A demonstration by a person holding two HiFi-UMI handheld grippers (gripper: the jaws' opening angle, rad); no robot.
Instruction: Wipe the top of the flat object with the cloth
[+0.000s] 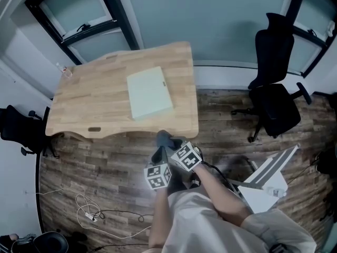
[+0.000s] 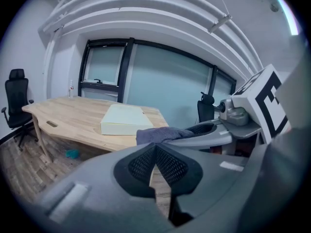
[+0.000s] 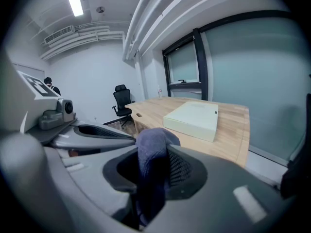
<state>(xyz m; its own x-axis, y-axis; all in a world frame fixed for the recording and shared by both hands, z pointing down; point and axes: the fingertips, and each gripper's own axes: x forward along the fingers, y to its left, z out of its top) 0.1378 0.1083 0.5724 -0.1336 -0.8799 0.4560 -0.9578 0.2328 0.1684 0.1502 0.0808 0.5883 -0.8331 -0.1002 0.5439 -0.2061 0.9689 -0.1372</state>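
A pale green flat box (image 1: pixel 149 92) lies on the wooden table (image 1: pixel 95 101), seen also as the box (image 2: pixel 123 119) and the box (image 3: pixel 192 118) in the gripper views. Both grippers hang side by side over the floor, in front of the table's near edge. My right gripper (image 3: pixel 154 171) is shut on a blue-grey cloth (image 3: pixel 151 149), which pokes up between its jaws; the cloth (image 1: pixel 166 139) also shows in the head view. Just left of it, my left gripper (image 2: pixel 155 161) is shut with nothing between its pads. The left gripper view shows the right gripper's cloth (image 2: pixel 156 134) ahead.
A black office chair (image 1: pixel 274 91) stands right of the table, another chair (image 1: pixel 17 129) at its left. Cables (image 1: pixel 89 211) lie on the wood-pattern floor. A white folded stand (image 1: pixel 267 181) is at the right. A small bottle (image 1: pixel 65 71) sits on the table's far left corner.
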